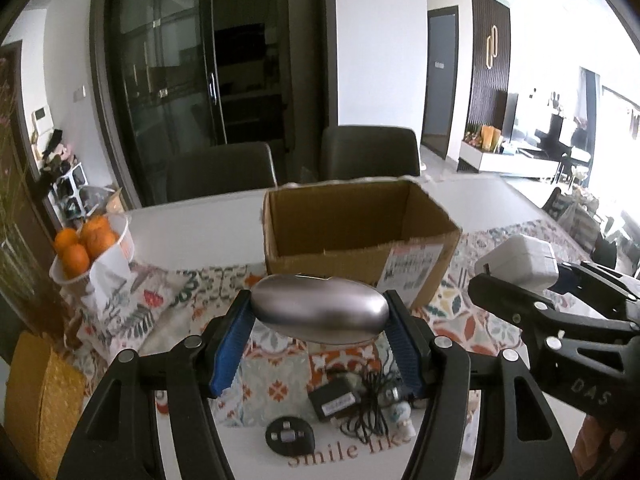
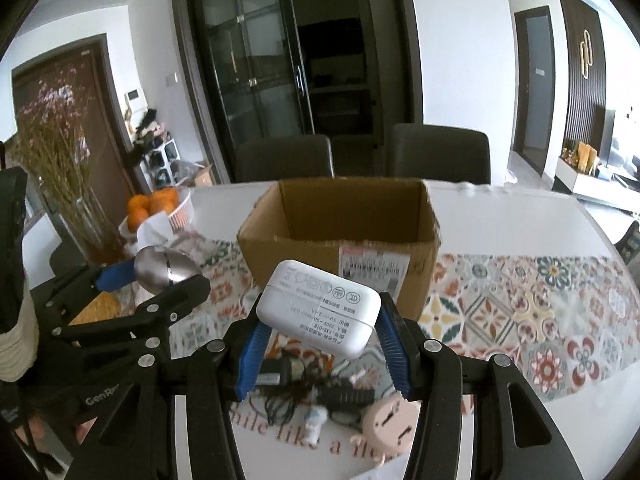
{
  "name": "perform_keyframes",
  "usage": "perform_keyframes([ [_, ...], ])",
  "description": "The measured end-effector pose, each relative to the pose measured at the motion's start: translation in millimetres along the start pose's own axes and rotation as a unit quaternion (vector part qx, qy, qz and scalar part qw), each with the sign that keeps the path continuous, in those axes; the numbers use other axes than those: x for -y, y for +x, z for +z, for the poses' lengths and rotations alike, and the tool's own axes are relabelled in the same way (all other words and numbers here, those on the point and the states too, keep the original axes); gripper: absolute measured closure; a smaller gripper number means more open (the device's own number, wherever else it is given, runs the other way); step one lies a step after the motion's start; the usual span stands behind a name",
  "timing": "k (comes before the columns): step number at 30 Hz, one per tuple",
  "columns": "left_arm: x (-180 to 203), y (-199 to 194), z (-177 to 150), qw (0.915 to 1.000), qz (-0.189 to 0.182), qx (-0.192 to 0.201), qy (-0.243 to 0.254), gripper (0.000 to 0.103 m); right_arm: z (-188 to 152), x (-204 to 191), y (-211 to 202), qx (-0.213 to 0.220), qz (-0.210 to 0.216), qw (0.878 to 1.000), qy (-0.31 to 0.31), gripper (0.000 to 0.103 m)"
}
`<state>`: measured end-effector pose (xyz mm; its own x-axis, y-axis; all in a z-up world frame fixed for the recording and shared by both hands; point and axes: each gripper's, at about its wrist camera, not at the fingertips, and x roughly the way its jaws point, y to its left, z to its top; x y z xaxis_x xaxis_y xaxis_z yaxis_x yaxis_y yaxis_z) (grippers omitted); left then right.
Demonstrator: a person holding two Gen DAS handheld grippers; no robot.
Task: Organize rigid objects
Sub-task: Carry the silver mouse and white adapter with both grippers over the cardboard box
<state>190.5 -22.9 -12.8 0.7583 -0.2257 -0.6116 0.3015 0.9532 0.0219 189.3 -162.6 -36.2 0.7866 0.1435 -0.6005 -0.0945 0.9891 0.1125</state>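
Observation:
My left gripper (image 1: 320, 312) is shut on a silver egg-shaped metal object (image 1: 320, 308) and holds it above the table, just in front of an open cardboard box (image 1: 352, 236). My right gripper (image 2: 320, 316) is shut on a white power adapter (image 2: 320, 312), held in the air in front of the same box (image 2: 344, 224). The right gripper with the adapter (image 1: 520, 264) shows at the right of the left wrist view. The left gripper with the silver object (image 2: 166, 268) shows at the left of the right wrist view.
On the patterned table runner (image 2: 520, 300) below lie a black adapter with a tangled cord (image 1: 336, 400), a black round plug (image 1: 289, 436), a small white figurine (image 2: 314, 420) and a pink round plug (image 2: 388, 420). A bowl of oranges (image 1: 80, 248) stands left. Two chairs (image 1: 368, 152) stand behind the table.

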Motion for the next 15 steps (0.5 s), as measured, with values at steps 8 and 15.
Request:
perform_keyframes([
  [8,-7.0,16.3,35.7,0.9999,-0.002,0.014,0.004,0.039,37.6,10.3,14.4,0.014,0.010,1.000,0.014,0.051],
  [15,-12.3,43.3,58.6,1.0000,-0.002,0.000,0.005,0.039,61.9,13.9,34.8,0.011,0.009,1.000,0.002,0.051],
])
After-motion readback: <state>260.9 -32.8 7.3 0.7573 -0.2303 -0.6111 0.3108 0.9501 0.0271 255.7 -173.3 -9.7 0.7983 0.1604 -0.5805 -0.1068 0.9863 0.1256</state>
